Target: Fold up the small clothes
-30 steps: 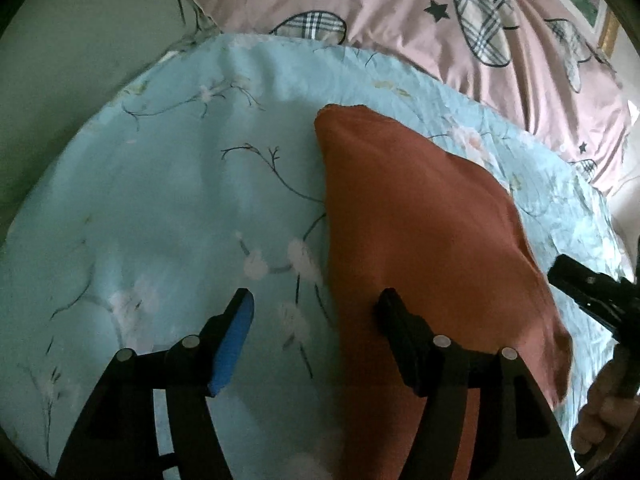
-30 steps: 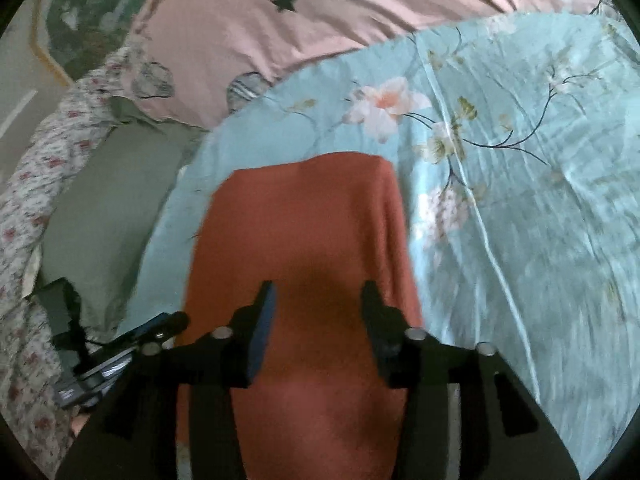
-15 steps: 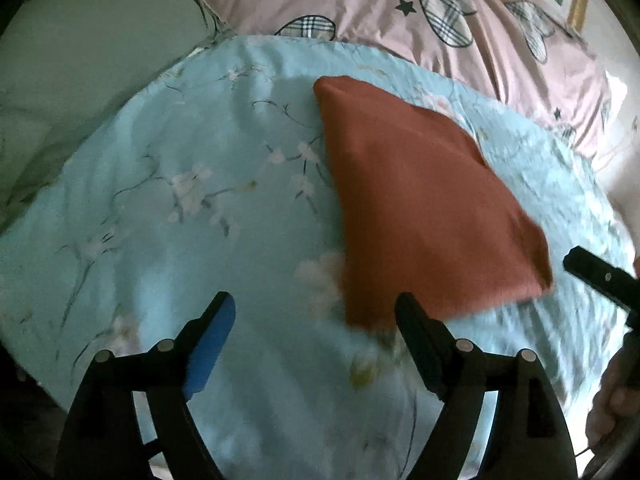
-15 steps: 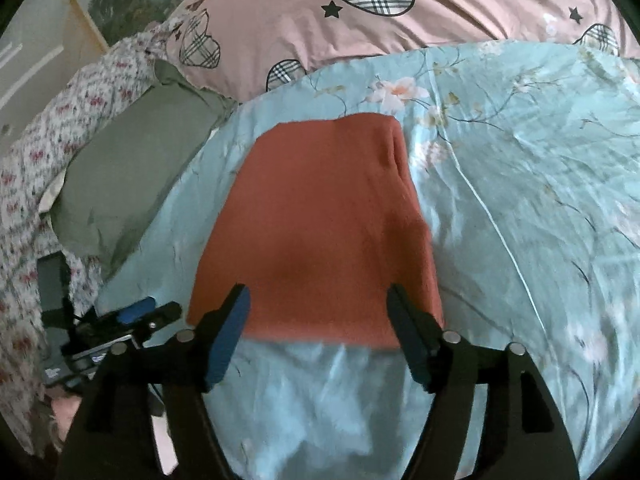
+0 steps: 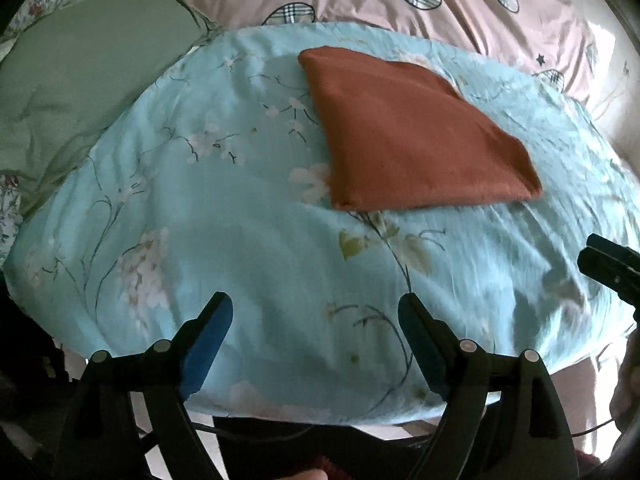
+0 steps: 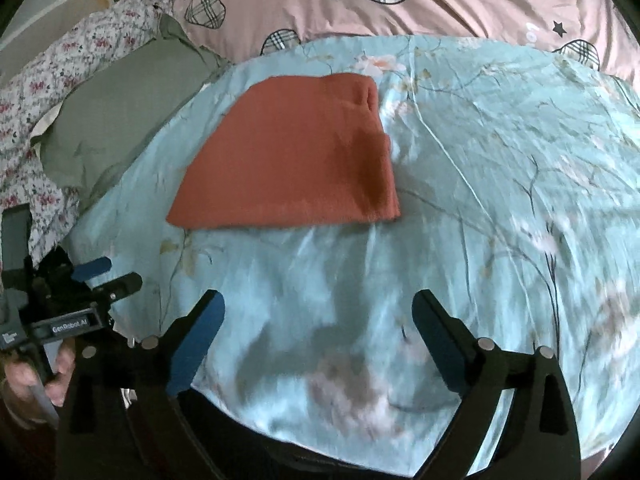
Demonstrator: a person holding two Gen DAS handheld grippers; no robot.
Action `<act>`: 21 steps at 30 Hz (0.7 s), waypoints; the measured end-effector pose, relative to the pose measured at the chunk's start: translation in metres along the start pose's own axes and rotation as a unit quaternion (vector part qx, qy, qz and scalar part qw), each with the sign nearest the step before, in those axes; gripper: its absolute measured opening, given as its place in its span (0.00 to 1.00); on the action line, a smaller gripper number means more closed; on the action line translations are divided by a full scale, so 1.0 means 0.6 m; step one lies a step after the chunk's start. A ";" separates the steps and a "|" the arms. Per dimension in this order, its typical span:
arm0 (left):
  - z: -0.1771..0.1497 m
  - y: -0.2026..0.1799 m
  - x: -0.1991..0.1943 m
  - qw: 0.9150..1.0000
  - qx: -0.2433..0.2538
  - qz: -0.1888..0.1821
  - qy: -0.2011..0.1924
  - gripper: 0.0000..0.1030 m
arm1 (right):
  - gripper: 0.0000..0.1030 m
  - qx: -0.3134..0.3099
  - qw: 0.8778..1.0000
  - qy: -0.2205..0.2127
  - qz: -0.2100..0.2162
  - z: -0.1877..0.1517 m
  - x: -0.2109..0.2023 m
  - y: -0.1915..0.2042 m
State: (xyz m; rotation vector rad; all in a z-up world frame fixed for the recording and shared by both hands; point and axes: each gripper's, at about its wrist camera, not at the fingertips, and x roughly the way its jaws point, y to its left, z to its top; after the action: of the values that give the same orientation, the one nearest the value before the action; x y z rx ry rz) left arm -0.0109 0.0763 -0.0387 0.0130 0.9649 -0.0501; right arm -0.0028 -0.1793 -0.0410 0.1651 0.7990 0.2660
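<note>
Rust garment (image 5: 408,136) folded, underlayers hidden

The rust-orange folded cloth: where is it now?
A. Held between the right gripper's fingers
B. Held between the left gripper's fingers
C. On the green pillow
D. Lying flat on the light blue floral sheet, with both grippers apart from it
D: the rust-orange folded cloth lies flat on the light blue floral sheet, and the left gripper and right gripper are open, away from it.
</note>
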 end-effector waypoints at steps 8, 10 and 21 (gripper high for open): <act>0.001 -0.010 -0.050 0.999 0.033 0.002 -0.009 0.83 | 1.00 -0.022 1.000 0.002 0.004 -0.012 -0.039 0.018; 0.010 -0.009 -0.066 0.999 0.037 0.005 -0.021 0.85 | 1.00 -0.029 1.000 -0.003 0.005 -0.008 -0.049 0.025; 0.027 -0.014 -0.043 0.998 0.050 0.023 -0.021 0.91 | 1.00 -0.038 0.999 0.015 -0.003 0.012 -0.009 0.023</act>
State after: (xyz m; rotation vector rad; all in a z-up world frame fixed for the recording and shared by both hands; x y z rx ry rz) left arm -0.0127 0.0682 -0.0078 0.1254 0.9193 -0.0549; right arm -0.0037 -0.1681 -0.0289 0.0866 0.8169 0.2934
